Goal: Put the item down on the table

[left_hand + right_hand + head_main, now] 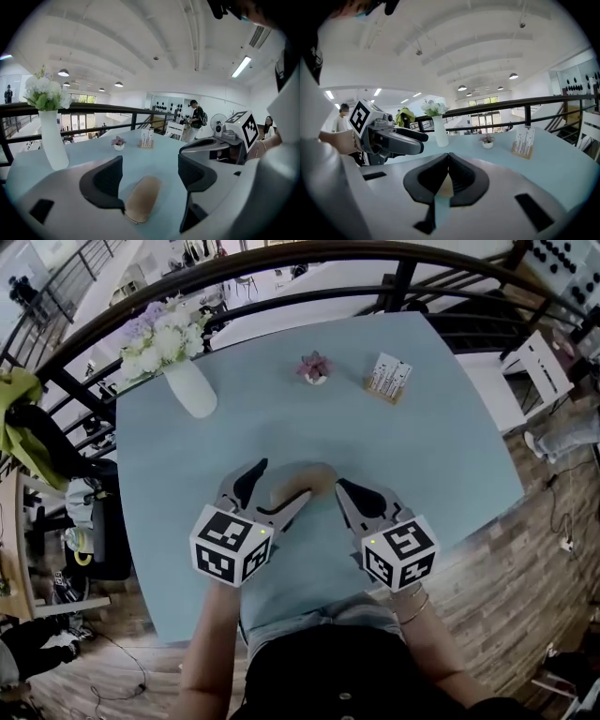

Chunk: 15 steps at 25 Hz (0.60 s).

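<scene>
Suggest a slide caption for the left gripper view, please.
Open left gripper framing a tan oval item lying on the blue table.

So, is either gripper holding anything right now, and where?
Nothing held: left gripper open around the tan oval item lying on the table; right gripper shut, empty.

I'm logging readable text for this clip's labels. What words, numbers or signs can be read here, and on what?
No text can be read in any view.
Card stand: print on its cards, too small to read.
Marker cube on the left hand-held gripper: black-and-white square pattern, no words.
Marker cube on the right hand-held gripper: same kind of pattern, no words.
</scene>
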Motion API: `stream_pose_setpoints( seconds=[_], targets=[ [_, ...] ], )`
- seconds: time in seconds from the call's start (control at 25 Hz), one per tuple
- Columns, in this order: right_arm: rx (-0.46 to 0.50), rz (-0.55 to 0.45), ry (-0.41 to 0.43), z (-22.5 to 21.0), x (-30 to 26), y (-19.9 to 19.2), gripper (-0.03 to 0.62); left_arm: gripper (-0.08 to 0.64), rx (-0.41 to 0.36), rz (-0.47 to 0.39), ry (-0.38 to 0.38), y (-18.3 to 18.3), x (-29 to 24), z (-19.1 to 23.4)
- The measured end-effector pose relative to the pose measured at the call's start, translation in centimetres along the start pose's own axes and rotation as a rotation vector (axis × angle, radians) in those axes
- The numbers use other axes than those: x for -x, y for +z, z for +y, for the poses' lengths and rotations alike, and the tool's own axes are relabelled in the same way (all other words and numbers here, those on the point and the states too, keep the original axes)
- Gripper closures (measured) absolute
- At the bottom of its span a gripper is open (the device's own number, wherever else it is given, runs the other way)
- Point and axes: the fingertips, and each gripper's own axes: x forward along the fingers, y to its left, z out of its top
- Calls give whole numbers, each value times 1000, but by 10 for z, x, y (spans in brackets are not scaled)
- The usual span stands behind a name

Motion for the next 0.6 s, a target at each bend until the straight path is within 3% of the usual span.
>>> stream_pose_setpoints(
  seconds=[0.12,0.2,0.48,0.6],
  targets=[
    [40,-17,46,13,1,13,586,210,15,-51,31,8,17,1],
    [61,-27,66,21,1,22,586,317,43,-93,54,14,29,3],
    [106,-48,122,46,4,36,586,464,92,-172,137,16,60,6],
    [111,-49,140,54,4,34,586,510,138,-196,139,9,66,3]
  ],
)
